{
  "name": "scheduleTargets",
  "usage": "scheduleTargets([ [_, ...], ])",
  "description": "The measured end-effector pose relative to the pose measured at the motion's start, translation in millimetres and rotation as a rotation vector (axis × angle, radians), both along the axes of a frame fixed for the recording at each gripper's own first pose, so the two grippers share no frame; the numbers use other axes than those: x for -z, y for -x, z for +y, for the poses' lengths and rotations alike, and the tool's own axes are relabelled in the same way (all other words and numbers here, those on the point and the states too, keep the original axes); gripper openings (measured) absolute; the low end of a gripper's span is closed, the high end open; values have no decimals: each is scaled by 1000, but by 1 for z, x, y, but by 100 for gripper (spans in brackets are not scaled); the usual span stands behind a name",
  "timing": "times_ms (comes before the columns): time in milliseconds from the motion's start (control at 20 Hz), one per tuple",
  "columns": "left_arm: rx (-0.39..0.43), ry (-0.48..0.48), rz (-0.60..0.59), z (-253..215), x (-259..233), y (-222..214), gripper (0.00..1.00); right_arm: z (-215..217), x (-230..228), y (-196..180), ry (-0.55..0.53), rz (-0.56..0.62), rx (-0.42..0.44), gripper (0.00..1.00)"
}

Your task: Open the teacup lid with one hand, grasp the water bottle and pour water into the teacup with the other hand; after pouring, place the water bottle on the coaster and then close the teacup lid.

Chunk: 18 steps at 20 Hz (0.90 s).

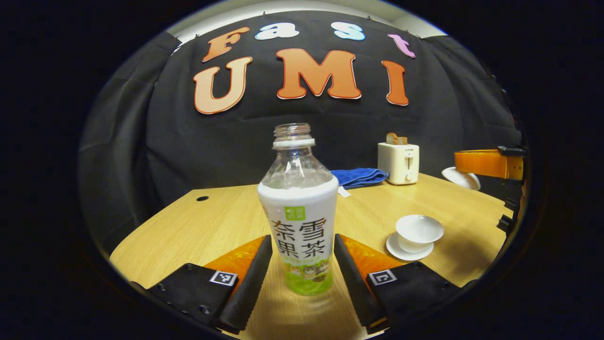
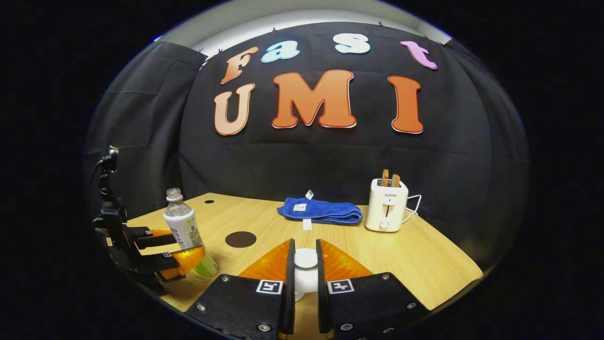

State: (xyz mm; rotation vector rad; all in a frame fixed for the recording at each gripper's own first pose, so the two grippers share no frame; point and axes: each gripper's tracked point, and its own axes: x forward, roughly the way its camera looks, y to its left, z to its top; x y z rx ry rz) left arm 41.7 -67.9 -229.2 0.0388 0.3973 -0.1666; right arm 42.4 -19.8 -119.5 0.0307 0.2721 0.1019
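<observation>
An uncapped water bottle (image 1: 299, 208) with a white and green label stands upright on the wooden table (image 1: 222, 226). My left gripper (image 1: 303, 236) straddles it, a fingertip lying against each side of the label. In the right gripper view the same bottle (image 2: 181, 222) and left gripper (image 2: 177, 250) sit at the far left. The white teacup (image 1: 419, 230) stands uncovered on its saucer (image 1: 401, 253) to the right. My right gripper (image 2: 306, 267) is shut on the white lid (image 2: 306, 259), held off the cup. A dark round coaster (image 2: 240, 239) lies between the bottle and the lid.
A white toaster (image 2: 387, 205) with toast stands at the back right, and a folded blue towel (image 2: 321, 211) lies beside it. The black cloth wall closes the back. A small hole (image 1: 202, 198) marks the table's far left.
</observation>
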Motion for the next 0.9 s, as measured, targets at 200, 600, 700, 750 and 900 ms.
scheduleTargets([
  [200,-20,31,7,3,3,-1,71,-9,1,5,-4,0,25,20],
  [600,-8,-263,-42,23,-5,-13,70,-23,-5,20,-16,-14,47,20],
  [700,4,-360,-52,26,-4,-16,70,-31,-5,23,-8,-15,62,20],
  [750,11,-430,-63,27,-6,-19,71,-37,-5,25,-6,-17,76,20],
  [900,67,-597,-111,22,-8,-19,70,-48,-6,30,-10,-20,94,20],
])
